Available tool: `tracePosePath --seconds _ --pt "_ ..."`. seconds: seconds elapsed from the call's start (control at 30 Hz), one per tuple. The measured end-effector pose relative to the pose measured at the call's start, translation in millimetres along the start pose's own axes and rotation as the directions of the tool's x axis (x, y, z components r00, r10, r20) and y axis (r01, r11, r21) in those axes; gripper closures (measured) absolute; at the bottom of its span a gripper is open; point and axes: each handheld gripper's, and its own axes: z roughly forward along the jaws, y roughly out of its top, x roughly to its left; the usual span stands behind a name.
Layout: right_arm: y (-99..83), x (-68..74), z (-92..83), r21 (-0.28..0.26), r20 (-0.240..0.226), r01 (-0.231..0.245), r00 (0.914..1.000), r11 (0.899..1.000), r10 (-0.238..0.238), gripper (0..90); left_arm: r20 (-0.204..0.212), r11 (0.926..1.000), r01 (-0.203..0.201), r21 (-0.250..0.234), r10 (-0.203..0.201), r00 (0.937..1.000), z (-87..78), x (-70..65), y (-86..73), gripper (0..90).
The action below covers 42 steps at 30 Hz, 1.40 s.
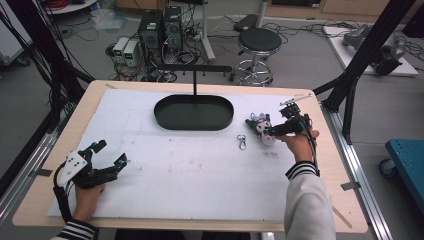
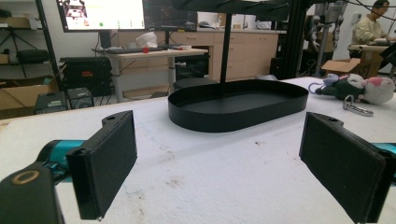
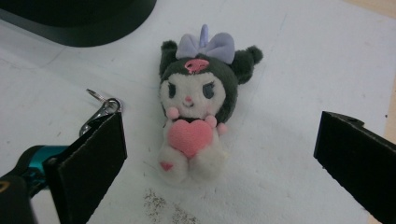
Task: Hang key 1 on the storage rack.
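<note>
At the left of the wooden counter [image 1: 60, 150] covered by a white foam sheet [image 1: 190, 180], the left tool [image 1: 111, 154] rests low with its jaws spread wide and nothing between them, well apart from everything else. Further right, toward the middle, stands a black oval metal tray [image 1: 193, 113] with an upright post and crossbar [image 1: 194, 75]. Just right of the tray lies a small silver metal clasp [image 1: 242, 142]. Right again, the small plush doll with dark ears, a lilac bow and a pink heart [image 3: 194, 116] lies face up on the sheet, near the tray's right end. The right tool [image 1: 261, 127] hovers over it, jaws spread to either side, not touching. The step in hand looks like the approach for a pick-up; the next move calls for lowering and closing on the doll's soft body. No brand, label or writing can be read on these things.
</note>
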Motion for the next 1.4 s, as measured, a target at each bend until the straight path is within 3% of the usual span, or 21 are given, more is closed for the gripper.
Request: tracePosePath --seconds 0.6,0.67,0.9,1.07,1.17,1.4 --pt "2.2 2.5 31.3 0.119 -0.024 0.019 0.9996 0.993 -0.016 4.3 0.001 1.0000 0.001 0.002 -0.001 1.0000 0.1 0.1 0.1 11.6" --pt "2.1 3.3 34.1 0.134 -0.029 0.007 0.9996 0.991 -0.003 4.3 0.001 1.0000 0.002 0.002 -0.002 1.0000 0.0 0.1 0.1 11.6" --pt "2.1 7.1 43.4 0.173 -0.029 0.028 0.9993 0.985 -0.023 4.4 -0.001 1.0000 0.001 0.000 -0.001 1.0000 0.2 -0.1 0.0 11.6" --pt "1.1 7.3 49.7 0.214 -0.005 0.035 0.9994 0.976 -0.035 5.1 -0.001 1.0000 0.001 0.000 -0.001 1.0000 0.2 0.0 0.0 11.6" --pt "0.7 8.0 52.3 0.236 -0.004 0.016 0.9999 0.972 -0.016 5.9 0.000 1.0000 0.001 0.001 -0.001 1.0000 0.1 0.1 0.1 11.6" --pt "0.1 7.5 58.5 0.271 -0.009 0.011 0.9999 0.962 -0.009 17.0 0.001 1.0000 0.001 0.003 -0.001 1.0000 0.1 0.2 0.1 11.6"
